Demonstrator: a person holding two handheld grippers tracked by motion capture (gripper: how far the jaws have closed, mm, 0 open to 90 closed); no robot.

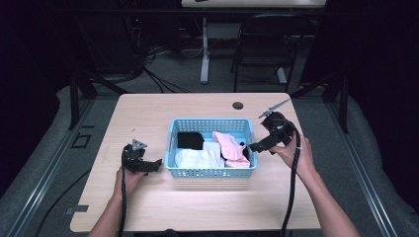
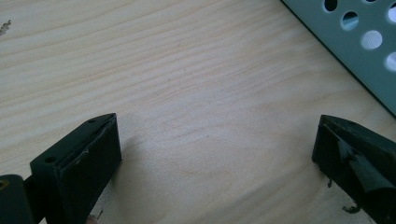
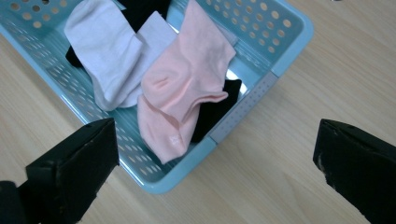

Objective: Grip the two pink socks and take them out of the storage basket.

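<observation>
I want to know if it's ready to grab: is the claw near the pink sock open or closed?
Open. The right gripper has its jaws spread wide apart above the pink sock in the blue basket, holding nothing.

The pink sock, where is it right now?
The pink sock lies in the blue basket at its right end in the high view, draped over a black sock beside the white socks, near the open right gripper.

In the right gripper view, the blue basket (image 3: 247, 109) runs off the top and left edges. A black sock (image 3: 217, 109) lies mostly buried under the pink socks (image 3: 187, 88). In the left gripper view, just 1 corner of the basket wall (image 2: 359, 56) is in frame.
</observation>
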